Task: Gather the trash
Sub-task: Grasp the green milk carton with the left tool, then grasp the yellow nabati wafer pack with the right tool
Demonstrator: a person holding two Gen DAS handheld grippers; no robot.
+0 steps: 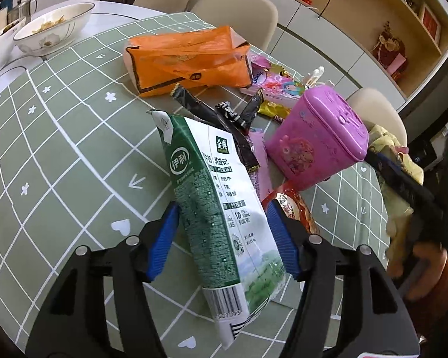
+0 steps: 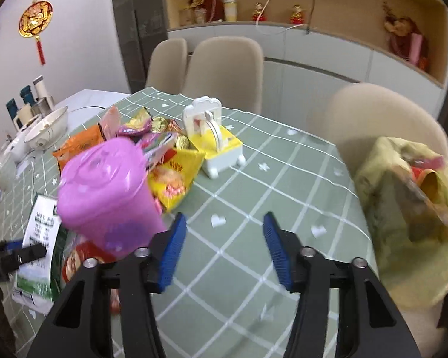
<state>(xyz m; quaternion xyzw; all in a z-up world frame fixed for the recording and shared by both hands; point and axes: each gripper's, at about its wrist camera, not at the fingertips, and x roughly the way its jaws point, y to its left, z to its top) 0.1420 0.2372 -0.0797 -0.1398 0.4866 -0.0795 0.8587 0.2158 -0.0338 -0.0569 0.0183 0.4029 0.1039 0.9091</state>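
Milk carton (image 1: 221, 223): green and white, flattened and creased, with a barcode at its near end, standing tilted between the blue pads of the left gripper (image 1: 224, 238) above the near part of the table.
Left gripper: its pads are sitting against the carton's two sides, holding it.
Right gripper (image 2: 224, 250): its jaws are standing partly apart with nothing between them, only the checked green tablecloth (image 2: 283, 161) showing below.
Trash pile: black wrappers (image 1: 242, 137), gold and pink packets and an orange bag (image 1: 188, 59) are lying beyond the carton, toward the far side.
Pink bin (image 1: 316, 137): lidded, sitting just right of the carton among the wrappers.
Yellow bag (image 2: 409, 208): lying at the right edge of the table, holding what looks like packaging.
Hard to make out: the right wrist view is blurred, so the pink bin and yellow bag are smearing; the carton's near end is partly hidden by the gripper.
Cut off: a hand (image 1: 415, 268) in an orange sleeve is showing at the right edge of the left view.
Open room: bare cloth is stretching left of the carton and in the middle between bin and yellow bag.
Edges: a bowl (image 1: 53, 29) is sitting far left; beige chairs (image 2: 224, 71) are lining the far side.
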